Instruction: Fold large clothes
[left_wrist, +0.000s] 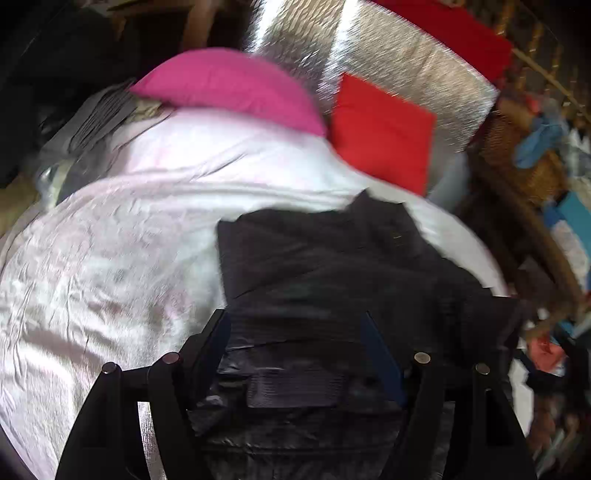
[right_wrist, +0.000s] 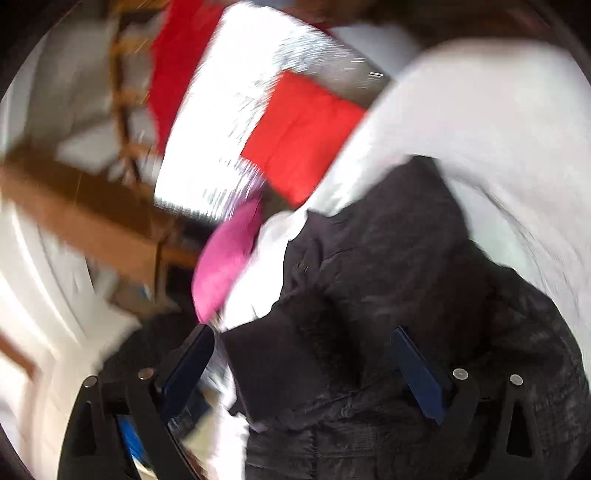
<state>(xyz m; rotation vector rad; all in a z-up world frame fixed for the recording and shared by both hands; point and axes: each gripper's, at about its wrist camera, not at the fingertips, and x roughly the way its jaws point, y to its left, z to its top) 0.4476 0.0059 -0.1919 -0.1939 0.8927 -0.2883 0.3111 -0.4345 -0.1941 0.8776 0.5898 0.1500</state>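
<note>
White sheet (left_wrist: 110, 240), black garment (left_wrist: 332, 258) near edge, left gripper (left_wrist: 295, 325) jaws apart.

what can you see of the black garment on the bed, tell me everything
The black quilted garment looks like a padded jacket of slightly shiny, stitched fabric. It lies crumpled and partly folded on the white wrinkled sheet, with flaps overlapping and one straight folded edge at its left side. In both wrist views it fills the space between the spread fingers of the left gripper and the right gripper; whether either is touching it is unclear. The right wrist view is motion-blurred.
</note>
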